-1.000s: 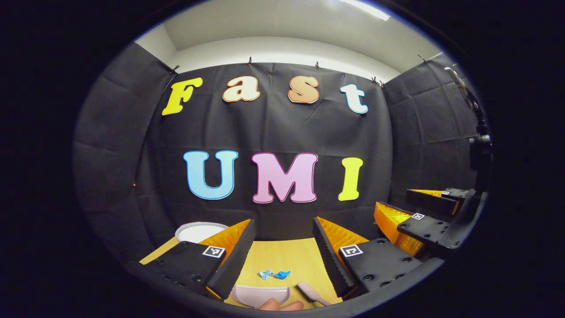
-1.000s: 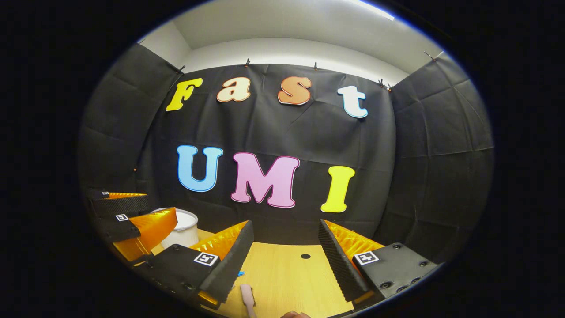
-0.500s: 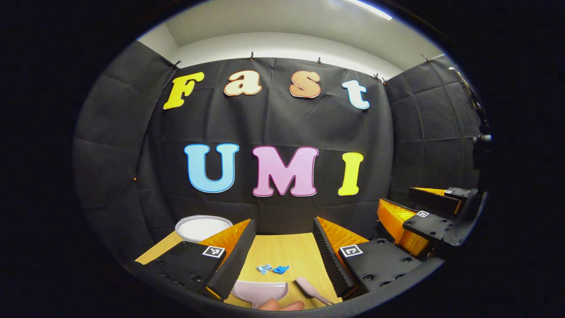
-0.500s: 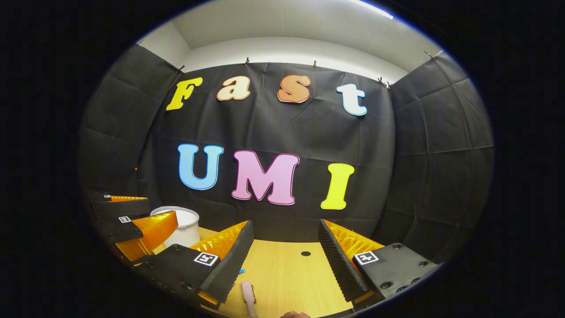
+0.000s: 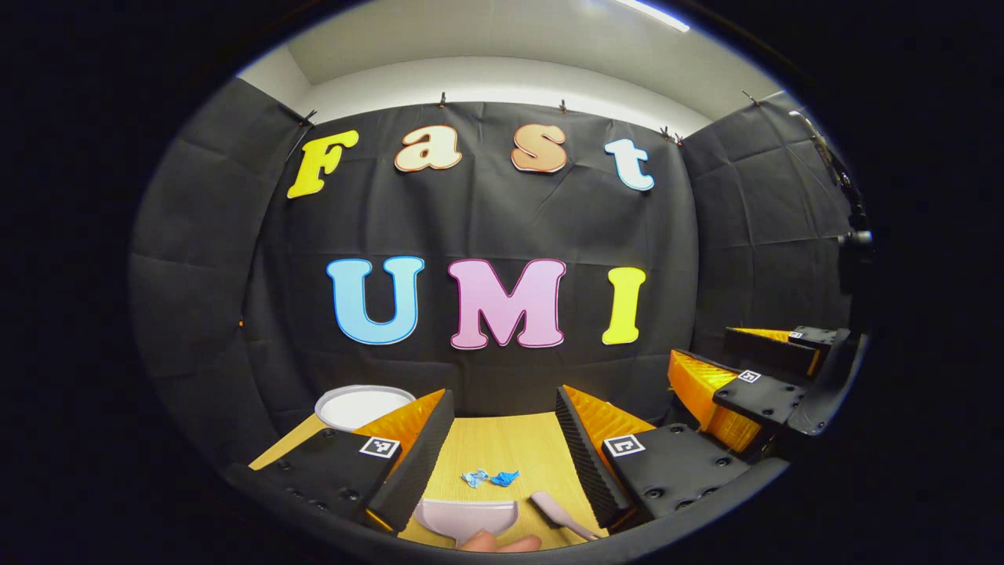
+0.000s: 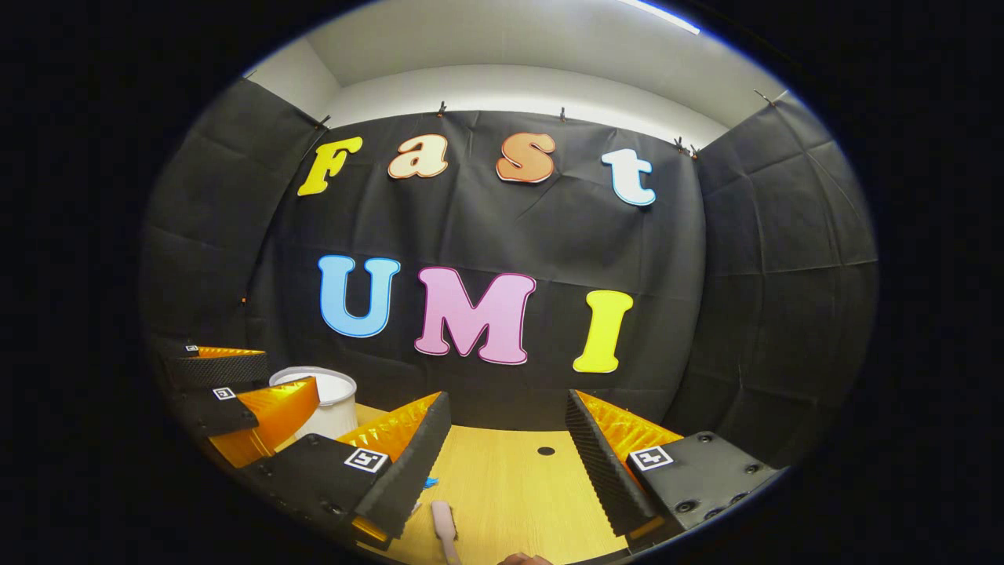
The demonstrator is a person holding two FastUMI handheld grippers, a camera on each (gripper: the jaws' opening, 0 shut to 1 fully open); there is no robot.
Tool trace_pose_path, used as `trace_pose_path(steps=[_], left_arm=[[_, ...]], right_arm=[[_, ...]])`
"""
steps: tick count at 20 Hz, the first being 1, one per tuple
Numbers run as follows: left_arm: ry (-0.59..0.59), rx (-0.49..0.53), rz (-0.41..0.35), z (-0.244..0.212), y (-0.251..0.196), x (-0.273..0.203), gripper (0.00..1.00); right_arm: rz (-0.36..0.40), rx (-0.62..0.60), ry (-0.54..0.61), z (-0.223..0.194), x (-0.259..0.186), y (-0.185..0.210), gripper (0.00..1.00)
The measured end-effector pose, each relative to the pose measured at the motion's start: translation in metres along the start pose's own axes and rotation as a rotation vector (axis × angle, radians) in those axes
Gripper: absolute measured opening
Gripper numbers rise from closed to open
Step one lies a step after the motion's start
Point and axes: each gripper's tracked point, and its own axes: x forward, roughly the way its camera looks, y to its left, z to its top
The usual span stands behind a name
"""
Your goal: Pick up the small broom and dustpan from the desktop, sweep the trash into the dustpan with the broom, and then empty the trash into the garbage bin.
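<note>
In the left gripper view, blue scraps of trash (image 5: 489, 477) lie on the wooden desktop (image 5: 510, 447). Nearer, at the bottom edge, lie a pale pink dustpan (image 5: 464, 518) and the small pink broom (image 5: 558, 514). My left gripper (image 5: 502, 428) hangs open above them, holding nothing. The right gripper (image 5: 733, 369) shows off to the right there, open too. In the right gripper view, my right gripper (image 6: 506, 435) stands open over the desktop (image 6: 518, 486), with the broom (image 6: 444, 527) low between its fingers and a blue scrap (image 6: 430, 482) by the left finger. The left gripper (image 6: 235, 384) shows at far left.
A white garbage bin (image 5: 357, 406) stands at the desk's back left, seen as the bin (image 6: 325, 408) in the right gripper view. A small dark hole (image 6: 546, 451) marks the desktop. A fingertip (image 5: 498, 541) shows at the bottom edge.
Both views have tipped slightly downward, showing a little more of the desktop, dustpan and broom. Both grippers stay open and empty.
</note>
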Motion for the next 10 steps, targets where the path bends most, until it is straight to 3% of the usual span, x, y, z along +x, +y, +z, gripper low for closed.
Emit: trace_pose_path(steps=[2, 5, 6, 7, 10], left_arm=[[0.006, 0.013, 0.001, 0.0, 0.002, 0.002, 0.76], [0.021, 0.024, 0.004, -0.003, 0.005, 0.005, 0.76], [0.027, 0.025, 0.005, -0.006, 0.006, 0.006, 0.77], [0.032, 0.023, 0.005, -0.007, 0.006, 0.006, 0.77], [0.069, 0.019, 0.012, -0.018, 0.01, 0.01, 0.76]], right_arm=[[-0.005, -0.001, 0.003, -0.001, 0.003, 0.0, 0.9], [-0.004, 0.003, 0.015, -0.006, 0.006, 0.003, 0.9], [-0.001, 0.004, 0.023, -0.007, 0.009, 0.005, 0.95], [0.0, 0.004, 0.026, -0.008, 0.009, 0.006, 0.9], [0.005, 0.008, 0.034, -0.011, 0.015, 0.011, 0.9]])
